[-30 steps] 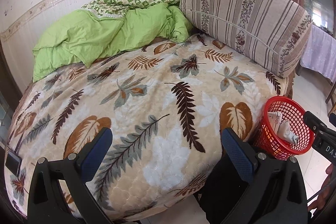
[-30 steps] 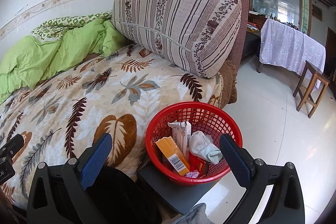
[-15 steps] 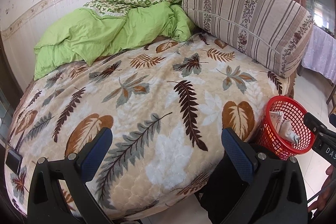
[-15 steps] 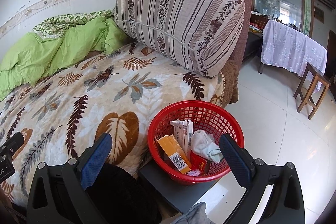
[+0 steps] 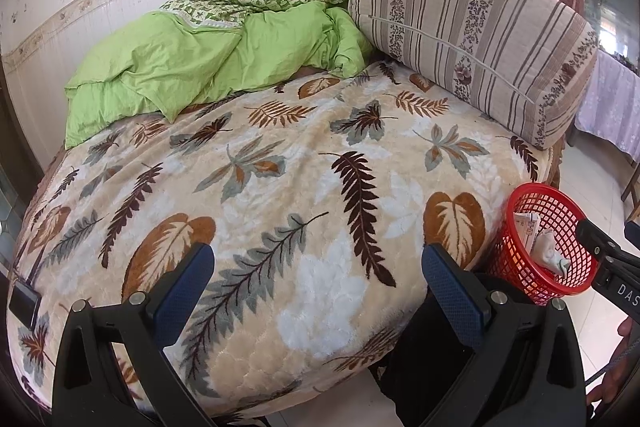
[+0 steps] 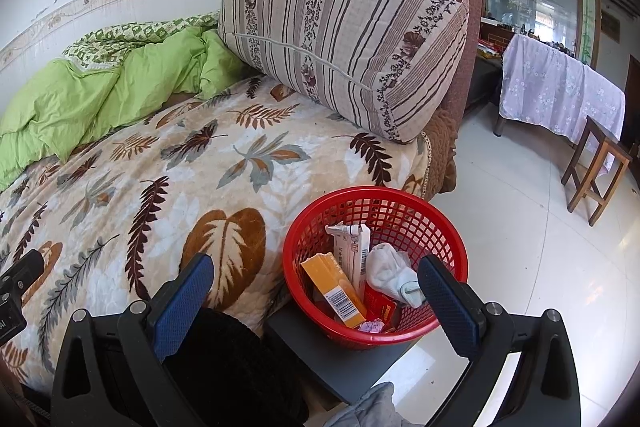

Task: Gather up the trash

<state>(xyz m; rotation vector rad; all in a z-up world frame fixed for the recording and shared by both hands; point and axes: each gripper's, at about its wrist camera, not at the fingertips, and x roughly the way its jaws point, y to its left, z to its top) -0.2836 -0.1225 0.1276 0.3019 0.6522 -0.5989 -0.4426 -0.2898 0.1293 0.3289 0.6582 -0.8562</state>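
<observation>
A red mesh basket (image 6: 400,203) stands on a dark stool (image 6: 340,359) beside the bed; it shows at the right edge in the left wrist view (image 5: 560,203). Inside lie an orange box (image 6: 334,289), a white carton (image 6: 354,251), a crumpled white sock (image 6: 390,273) and small red wrappers. My right gripper (image 6: 316,301) is open, just in front of and above the basket, nothing between its fingers. My left gripper (image 5: 318,291) is open and empty over the front of the leaf-patterned blanket (image 5: 280,167).
A green quilt (image 5: 200,63) lies bunched at the back of the bed by the wall. A large striped bolster (image 6: 348,39) leans on the headboard. White tiled floor (image 6: 520,227) lies to the right, with a wooden stool (image 6: 596,163) and a cloth-covered table (image 6: 560,87).
Both views have drifted slightly down and back, so the bed and basket sit a little lower in frame. Both grippers stay open; the basket's contents are unchanged.
</observation>
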